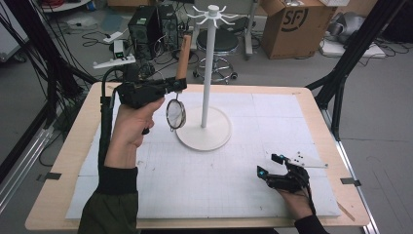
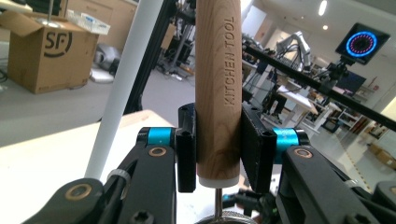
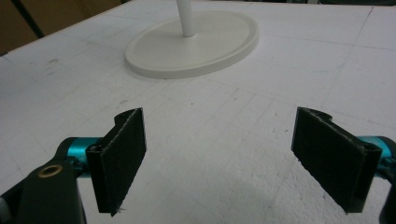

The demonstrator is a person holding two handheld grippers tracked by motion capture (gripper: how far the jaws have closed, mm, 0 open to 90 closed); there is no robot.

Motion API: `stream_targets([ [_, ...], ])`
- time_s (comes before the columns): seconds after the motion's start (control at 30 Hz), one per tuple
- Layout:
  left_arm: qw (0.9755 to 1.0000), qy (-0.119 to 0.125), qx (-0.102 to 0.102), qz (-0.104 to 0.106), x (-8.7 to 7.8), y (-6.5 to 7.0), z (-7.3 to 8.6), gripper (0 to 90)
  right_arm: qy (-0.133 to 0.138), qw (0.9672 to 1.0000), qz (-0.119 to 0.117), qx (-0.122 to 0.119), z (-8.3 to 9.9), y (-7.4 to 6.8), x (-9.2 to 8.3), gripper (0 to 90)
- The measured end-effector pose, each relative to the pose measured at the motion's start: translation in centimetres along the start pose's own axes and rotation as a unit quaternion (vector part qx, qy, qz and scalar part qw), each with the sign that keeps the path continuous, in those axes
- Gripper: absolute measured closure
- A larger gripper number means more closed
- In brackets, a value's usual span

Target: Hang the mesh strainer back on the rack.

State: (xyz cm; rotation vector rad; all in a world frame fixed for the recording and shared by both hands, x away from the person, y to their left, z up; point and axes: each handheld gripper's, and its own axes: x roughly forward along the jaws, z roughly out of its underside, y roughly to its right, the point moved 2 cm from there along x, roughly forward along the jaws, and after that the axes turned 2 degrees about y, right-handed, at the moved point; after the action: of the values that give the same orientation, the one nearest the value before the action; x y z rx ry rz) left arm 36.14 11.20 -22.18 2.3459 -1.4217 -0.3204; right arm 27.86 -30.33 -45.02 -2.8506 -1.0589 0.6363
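Strainer (image 1: 176, 113): wooden handle clamped upright in left gripper (image 1: 181, 86) beside the hook stand (image 1: 209, 63), mesh hanging, presumably for hanging up; right gripper (image 1: 272, 165) rests spread wide, empty.

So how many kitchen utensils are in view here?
1: a wooden-handled strainer, held upright by its handle in the left gripper, mesh end down, beside the white stand's pole. None hang on the stand's hooks.
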Motion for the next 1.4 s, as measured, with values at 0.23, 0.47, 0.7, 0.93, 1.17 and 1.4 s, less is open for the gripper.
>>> stream_targets([
  [0.23,0.9998,-0.011,0.013,-0.012,1.1,0.2,-1.7,69.9,0.004,1.0000,0.003,0.002,0.0,0.1,-0.3,17.1],
  [0.47,0.9998,-0.006,0.015,-0.015,1.7,0.2,-3.1,69.9,0.007,0.9999,0.004,0.008,0.0,0.5,-0.4,17.1],
  [0.7,0.9997,-0.015,0.014,-0.016,2.6,-0.3,-3.2,69.9,0.007,0.9999,0.006,0.010,0.0,0.6,-0.5,17.1],
  [0.93,0.9998,-0.016,0.004,-0.014,3.5,-1.3,-3.2,69.8,0.008,0.9998,0.011,0.013,0.1,0.9,-0.7,17.1],
  [1.17,0.9997,-0.020,0.006,-0.011,4.1,-1.7,-2.9,69.8,0.008,0.9997,0.016,0.017,0.2,1.1,-0.9,17.1],
  [1.4,0.9996,-0.026,0.009,-0.009,4.5,-1.9,-2.6,69.6,0.007,0.9997,0.017,0.018,0.3,1.2,-1.1,17.1],
])
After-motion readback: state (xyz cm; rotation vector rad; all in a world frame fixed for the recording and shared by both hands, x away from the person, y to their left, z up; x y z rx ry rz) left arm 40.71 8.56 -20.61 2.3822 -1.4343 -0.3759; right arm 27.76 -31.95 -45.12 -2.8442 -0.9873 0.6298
